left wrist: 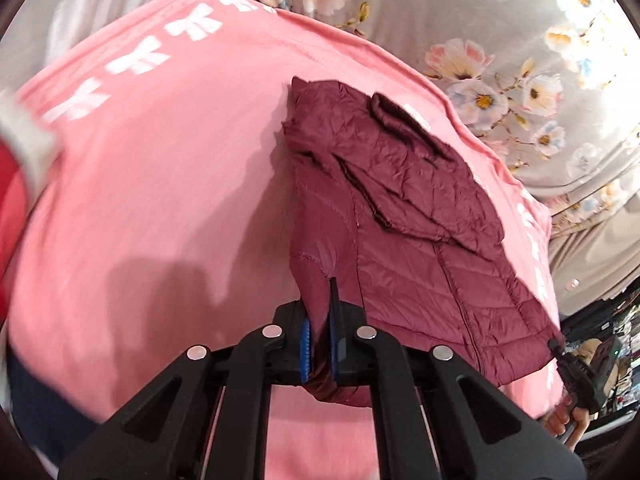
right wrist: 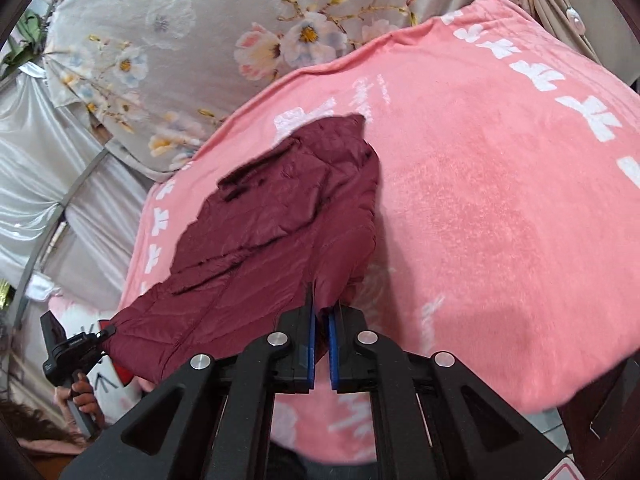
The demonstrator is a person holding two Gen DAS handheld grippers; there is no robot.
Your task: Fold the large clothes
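Pointing steeply downward, the left gripper (left wrist: pixel 320 344) and right gripper (right wrist: pixel 322 344) each clamp a fold of the maroon quilted jacket (left wrist: pixel 404 216), which stretches lengthwise ahead of the jaws across the pink blanket (left wrist: pixel 160 184).

A big pink blanket (right wrist: pixel 500 184) with white shapes covers the bed, a grey sheet with flowers (right wrist: pixel 192 40) lies behind it, and shiny pale curtains (right wrist: pixel 36 168) hang at the side.

My left gripper (left wrist: pixel 320 344) and right gripper (right wrist: pixel 322 344) match: black angular linkage arms, silver round rivets, blue ribbed pads on my fingers (left wrist: pixel 305 350)
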